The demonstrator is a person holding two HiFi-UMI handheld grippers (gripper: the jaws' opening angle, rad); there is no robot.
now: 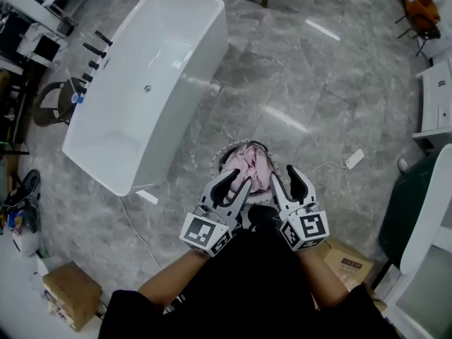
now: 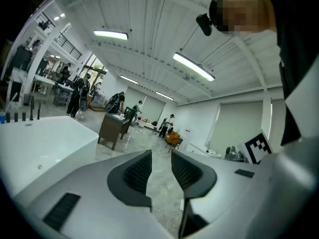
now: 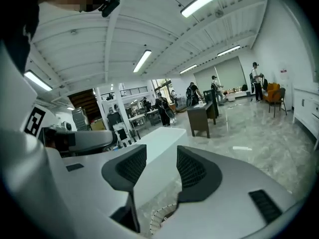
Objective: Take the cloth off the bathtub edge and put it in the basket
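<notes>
Pink crumpled cloth (image 1: 254, 168) lies inside the round white basket (image 1: 217, 159). Above the basket, the left gripper (image 1: 236, 184) and right gripper (image 1: 284, 176) hover with jaws apart, empty. Best to lift straight up, avoiding snags.

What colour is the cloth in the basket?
Pink; the cloth lies in the basket, clearest in the head view.

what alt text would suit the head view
A pink cloth lies in a basket on the grey floor, with the left gripper and right gripper held open and empty over it. A white bathtub stands at upper left.
</notes>
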